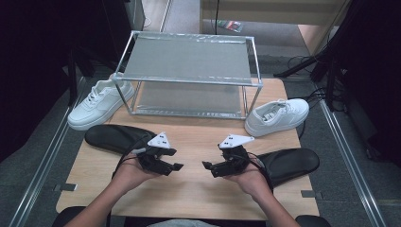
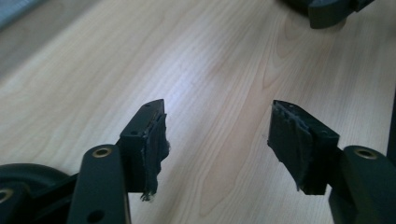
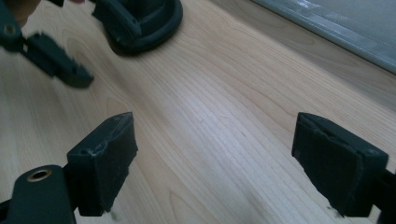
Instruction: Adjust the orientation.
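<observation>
Two white sneakers rest on the wooden table (image 1: 194,189): one (image 1: 99,104) at the left of a metal rack (image 1: 189,71), the other (image 1: 276,116) at its right. A black sole-shaped pad (image 1: 116,137) lies at the left and a second pad (image 1: 291,163) at the right. My left gripper (image 1: 176,159) (image 2: 217,135) is open over bare wood and points right. My right gripper (image 1: 213,156) (image 3: 215,158) is open as well and points left, facing it across a small gap. Neither holds anything.
The two-shelf rack takes up the back middle of the table, and its lower edge (image 3: 336,23) appears in the right gripper view. The table's edges drop to grey floor at both sides. Bare wood lies between the two grippers and in front of the rack.
</observation>
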The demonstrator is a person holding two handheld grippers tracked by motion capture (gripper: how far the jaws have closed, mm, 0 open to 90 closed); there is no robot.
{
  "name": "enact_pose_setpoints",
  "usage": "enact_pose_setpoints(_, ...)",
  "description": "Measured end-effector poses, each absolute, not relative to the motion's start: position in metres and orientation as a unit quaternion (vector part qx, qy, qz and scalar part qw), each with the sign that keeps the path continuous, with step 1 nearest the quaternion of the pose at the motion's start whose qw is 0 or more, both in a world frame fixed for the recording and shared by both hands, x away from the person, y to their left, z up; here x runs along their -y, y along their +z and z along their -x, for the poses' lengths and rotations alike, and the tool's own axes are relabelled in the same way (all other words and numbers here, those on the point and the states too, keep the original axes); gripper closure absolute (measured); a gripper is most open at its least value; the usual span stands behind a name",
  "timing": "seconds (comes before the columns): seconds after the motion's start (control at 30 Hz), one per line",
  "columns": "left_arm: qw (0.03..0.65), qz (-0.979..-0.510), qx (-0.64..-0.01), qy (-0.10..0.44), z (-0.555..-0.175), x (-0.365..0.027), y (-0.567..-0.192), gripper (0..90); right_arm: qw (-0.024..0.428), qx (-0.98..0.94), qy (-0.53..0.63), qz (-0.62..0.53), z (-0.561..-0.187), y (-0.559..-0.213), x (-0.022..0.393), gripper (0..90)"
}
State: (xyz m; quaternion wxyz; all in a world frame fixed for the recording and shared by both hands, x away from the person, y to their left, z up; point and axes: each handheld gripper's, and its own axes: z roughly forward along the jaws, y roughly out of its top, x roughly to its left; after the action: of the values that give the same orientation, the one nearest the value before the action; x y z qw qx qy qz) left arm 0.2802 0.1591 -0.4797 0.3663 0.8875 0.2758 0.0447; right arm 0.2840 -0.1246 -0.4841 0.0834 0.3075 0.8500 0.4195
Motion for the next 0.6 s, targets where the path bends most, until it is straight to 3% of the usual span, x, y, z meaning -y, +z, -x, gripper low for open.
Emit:
enact_pose_setpoints(0.1,0.351,-0.892,-0.284,0.014,-0.283,-0.163,-0.479,47.0,0.098,-0.858,0.407,-0.299,-0.284,-0.484,0.128,15.0)
enact_pose_setpoints(0.23,0.352,-0.893,-0.281,0.026,-0.282,-0.165,-0.479,46.4,0.078,-0.858,0.411,-0.298,-0.285,-0.48,0.131,24.6)
enact_pose_setpoints(0.37,0.349,-0.89,-0.294,0.025,-0.282,-0.171,-0.478,44.8,0.095,-0.865,0.408,-0.275,-0.277,-0.473,0.134,30.3)
enact_pose_setpoints(0.6,0.346,-0.888,-0.301,0.033,-0.281,-0.178,-0.475,40.4,0.094,-0.864,0.416,-0.267,-0.276,-0.468,0.14,35.4)
